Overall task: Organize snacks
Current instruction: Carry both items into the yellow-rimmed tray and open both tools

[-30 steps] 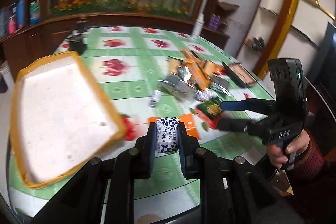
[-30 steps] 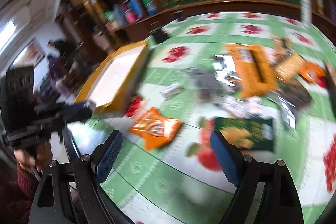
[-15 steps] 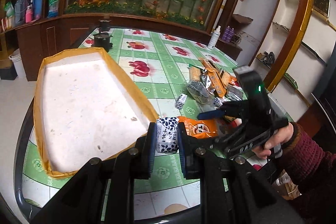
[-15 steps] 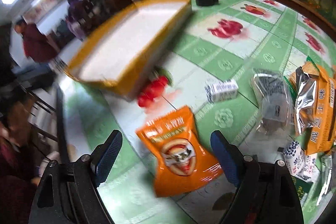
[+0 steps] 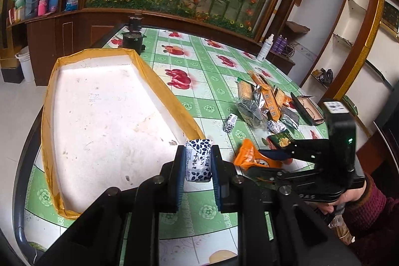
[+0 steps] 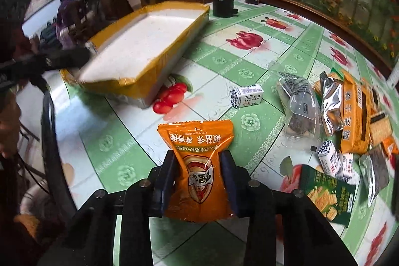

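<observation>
My left gripper (image 5: 198, 167) is shut on a small blue-and-white patterned snack packet (image 5: 198, 156), held over the near right corner of the white tray with an orange-taped rim (image 5: 159, 84). My right gripper (image 6: 198, 166) is closing its jaws on an orange snack bag (image 6: 197, 141), and both pads touch the bag's sides. From the left wrist view the right gripper (image 5: 259, 162) pinches that orange bag (image 5: 245, 153) just right of the tray. In the right wrist view the tray (image 6: 159, 61) lies to the upper left, with the left gripper (image 6: 62, 59) blurred at its near end.
A pile of snack packets (image 6: 349, 116) lies on the green flowered tablecloth to the right, with a green box (image 6: 326, 193) and a lone small packet (image 6: 247, 96). A black cup (image 5: 132, 40) and a spray bottle (image 5: 265, 47) stand at the far edge. People stand in the background (image 6: 74, 9).
The right gripper's wide jaws have come in around the orange bag. The left gripper has carried its packet toward the tray's near corner.
</observation>
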